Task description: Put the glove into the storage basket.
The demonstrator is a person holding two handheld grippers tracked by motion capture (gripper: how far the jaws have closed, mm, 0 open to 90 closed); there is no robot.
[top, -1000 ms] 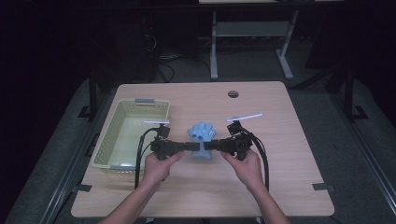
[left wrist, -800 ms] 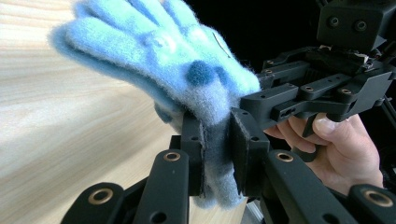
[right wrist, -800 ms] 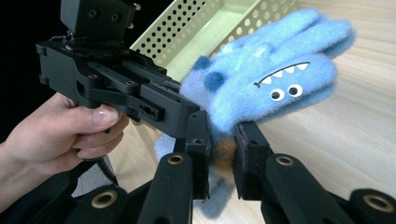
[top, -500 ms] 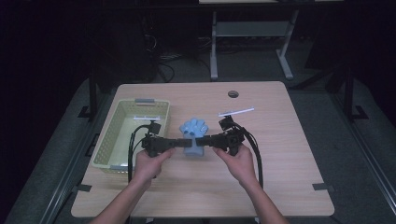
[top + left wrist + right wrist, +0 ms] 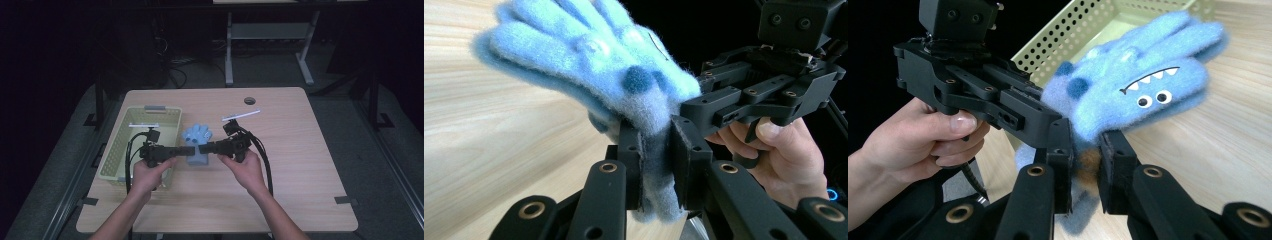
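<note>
A soft, light blue glove (image 5: 196,142) hung just above the table (image 5: 310,165), beside the basket (image 5: 116,150) near its left edge. Both the left gripper (image 5: 656,165) and right gripper (image 5: 1084,165) were clamped on its cuff, likely the surest hold.

Black grippers (image 5: 200,150), brass-ringed screw holes

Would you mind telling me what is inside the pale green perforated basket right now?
The pale green perforated basket appears empty: its far floor looks bare in the high view. The left tool and its cable cover the near right part, so that area cannot be checked.
</note>
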